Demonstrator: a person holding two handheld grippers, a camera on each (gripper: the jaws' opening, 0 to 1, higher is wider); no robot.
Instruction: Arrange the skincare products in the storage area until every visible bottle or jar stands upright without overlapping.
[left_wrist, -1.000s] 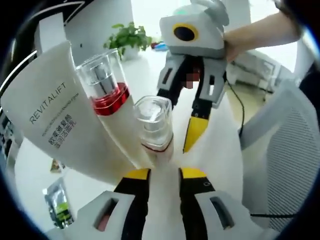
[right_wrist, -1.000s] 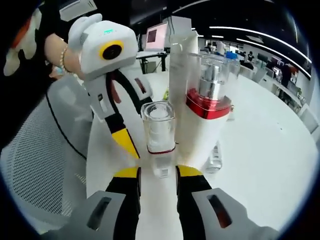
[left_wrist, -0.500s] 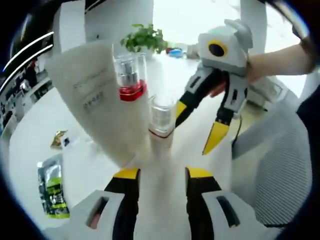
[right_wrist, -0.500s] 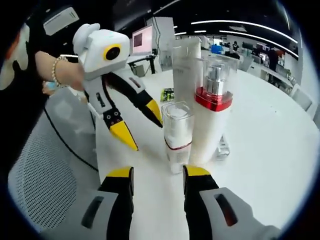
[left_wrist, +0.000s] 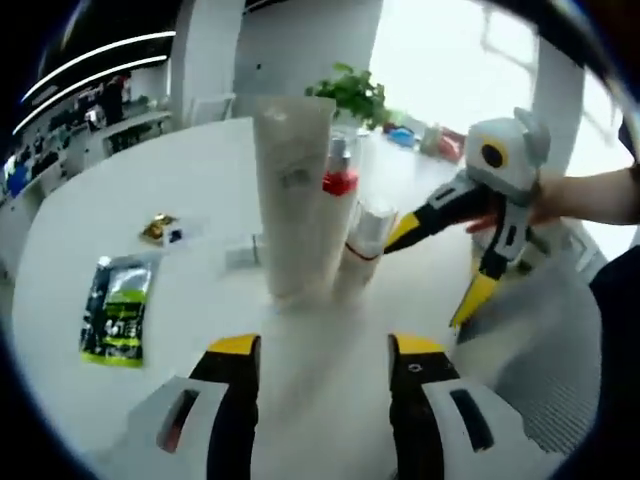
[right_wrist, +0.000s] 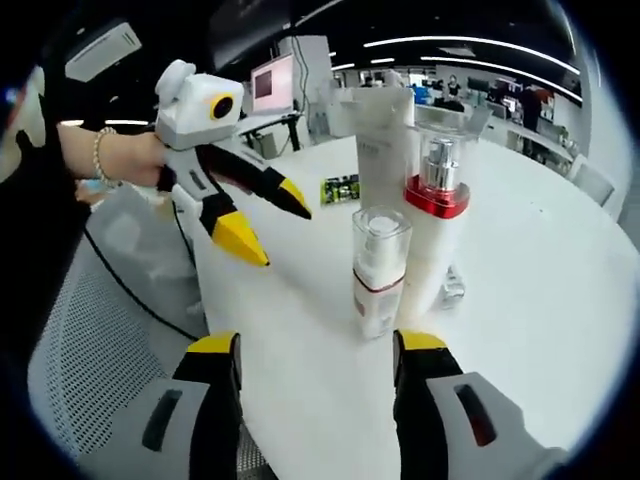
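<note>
Three skincare products stand upright, close together on the white table. They are a tall white tube (left_wrist: 293, 200), a clear pump bottle with a red collar (left_wrist: 338, 178) and a small clear-capped bottle (left_wrist: 365, 250). The right gripper view has the small bottle (right_wrist: 380, 272) in front, with the pump bottle (right_wrist: 435, 230) and the tube (right_wrist: 385, 150) behind it. My left gripper (left_wrist: 325, 350) is open and well short of them. My right gripper (right_wrist: 318, 345) is open too, with nothing between its jaws. Each gripper appears in the other's view, the right gripper (left_wrist: 440, 268) and the left gripper (right_wrist: 268, 225), both beside the small bottle.
A green sachet (left_wrist: 118, 310) and a small gold packet (left_wrist: 160, 228) lie flat on the table, left of the tube. A small clear item (right_wrist: 452, 290) lies at the pump bottle's foot. A mesh chair (right_wrist: 90, 340) stands at the table edge. A potted plant (left_wrist: 350, 95) sits far behind.
Both grippers have drawn back from the bottles and their jaws have spread wider. The small bottle now stands free, no longer between the right gripper's jaws.
</note>
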